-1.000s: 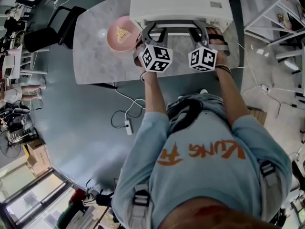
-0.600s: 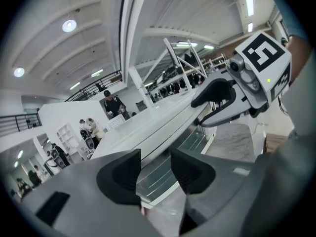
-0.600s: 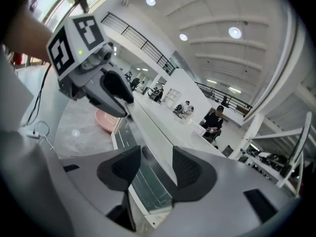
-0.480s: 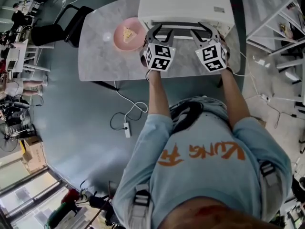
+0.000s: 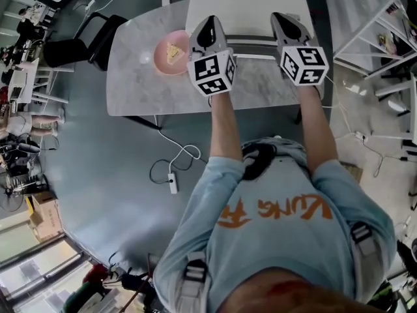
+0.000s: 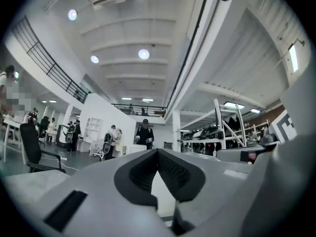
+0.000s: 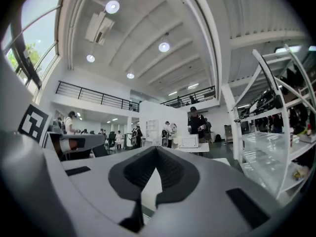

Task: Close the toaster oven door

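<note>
The white toaster oven (image 5: 247,2) stands at the far edge of the grey table (image 5: 137,83). Its door (image 5: 251,49) shows as a narrow white strip with a dark line along the front, and looks swung up against the body. My left gripper (image 5: 207,23) hovers over the oven's left front corner, shut with nothing in it. My right gripper (image 5: 284,19) hangs over the right front corner, also shut and holding nothing. In the left gripper view the jaws (image 6: 158,153) meet tip to tip and point out across the hall. The right gripper (image 7: 157,148) looks the same.
A pink plate (image 5: 159,60) with a slice of food sits left of the oven. A black chair (image 5: 81,34) stands left of the table. A white cable with a power strip (image 5: 173,175) lies on the floor. White shelving (image 5: 381,18) is at the right.
Both grippers rose from the door's front edge to above the oven front. Their jaws went from open to shut. The door swung up toward the oven.
</note>
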Tool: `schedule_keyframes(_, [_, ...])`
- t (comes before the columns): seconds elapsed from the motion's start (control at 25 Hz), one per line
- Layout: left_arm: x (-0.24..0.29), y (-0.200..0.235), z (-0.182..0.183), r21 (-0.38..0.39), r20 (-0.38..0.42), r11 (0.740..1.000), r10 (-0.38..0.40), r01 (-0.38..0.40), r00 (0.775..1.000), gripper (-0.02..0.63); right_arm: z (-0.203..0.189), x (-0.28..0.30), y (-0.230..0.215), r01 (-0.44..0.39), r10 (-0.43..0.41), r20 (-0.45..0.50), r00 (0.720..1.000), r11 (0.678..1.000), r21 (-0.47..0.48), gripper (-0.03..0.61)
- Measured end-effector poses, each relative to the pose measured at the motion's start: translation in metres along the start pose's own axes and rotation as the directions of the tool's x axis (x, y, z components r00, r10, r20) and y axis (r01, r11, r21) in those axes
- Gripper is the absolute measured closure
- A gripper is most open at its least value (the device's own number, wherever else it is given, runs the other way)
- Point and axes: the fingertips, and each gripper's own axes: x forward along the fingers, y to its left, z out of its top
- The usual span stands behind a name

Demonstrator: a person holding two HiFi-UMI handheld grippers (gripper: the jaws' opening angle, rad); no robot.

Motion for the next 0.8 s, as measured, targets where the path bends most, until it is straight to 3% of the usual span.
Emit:
schedule_keyframes(0.12, [-0.004, -0.001, 0.016, -0.029, 0.04, 0.999, 0.045, -0.044, 0.998, 0.612, 0.017, 0.001, -0.01, 0.041, -0.043, 0.042, 0.998, 0.998, 0.043, 0.581])
schedule_keyframes(0.24, [-0.011, -0.009, 0.015, -0.033, 0.037, 0.998, 0.052, -0.051, 0.998, 0.612, 0.022, -0.002, -0.014, 0.074, -0.075, 0.036, 0.997, 0.997, 0.02, 0.583])
schedule_keyframes(0.44, [-0.011, -0.023, 0.018, 0.006, 0.039, 1.0, 0.015, -0.015, 0.999, 0.612, 0.025, -0.005, -0.015, 0.061, -0.062, 0.024, 0.998, 0.998, 0.027, 0.583])
schedule_keyframes(0.8, [-0.013, -0.008, 0.017, 0.039, 0.028, 0.998, 0.057, -0.058, 0.998, 0.612, 0.028, 0.003, -0.006, 0.029, -0.028, 0.008, 1.0, 0.999, -0.038, 0.581])
